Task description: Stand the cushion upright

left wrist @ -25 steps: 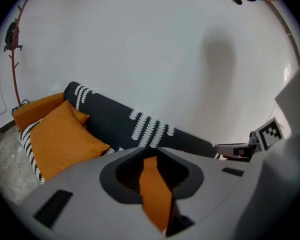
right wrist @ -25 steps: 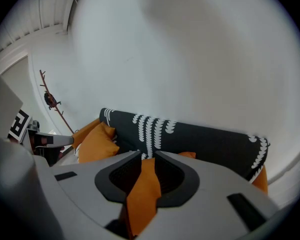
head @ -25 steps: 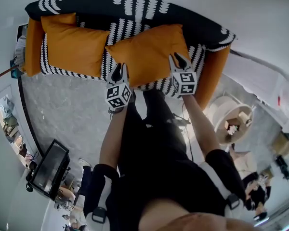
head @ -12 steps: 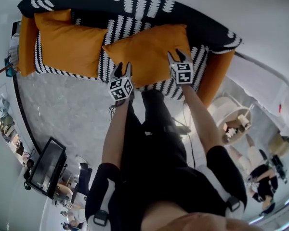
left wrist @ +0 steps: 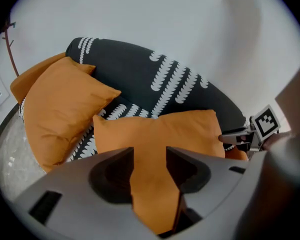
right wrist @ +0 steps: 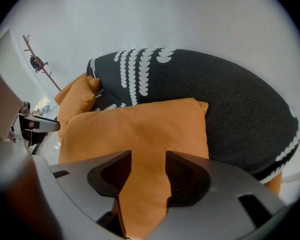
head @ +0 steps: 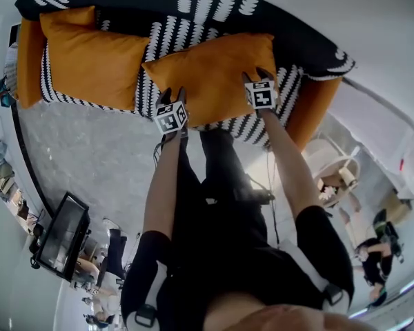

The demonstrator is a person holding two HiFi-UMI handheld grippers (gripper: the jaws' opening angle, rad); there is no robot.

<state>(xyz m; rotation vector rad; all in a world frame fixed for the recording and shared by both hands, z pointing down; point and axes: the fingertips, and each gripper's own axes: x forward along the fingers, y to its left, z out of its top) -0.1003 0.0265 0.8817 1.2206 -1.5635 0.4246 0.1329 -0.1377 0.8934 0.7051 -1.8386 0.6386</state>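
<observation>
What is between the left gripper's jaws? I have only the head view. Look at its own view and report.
Observer: The left gripper has its jaws apart, just opened. The orange cushion fills the gap, but the pads do not seem to press on it.
Operator: Now check the right gripper.
Observer: It is the same on the right gripper: jaws just opened and apart, with cushion fabric between them.
Operator: Tell me where the cushion's far edge is.
Observer: In the right gripper view it meets the black backrest. Whether the cushion leans there or lies flat I cannot tell.
</observation>
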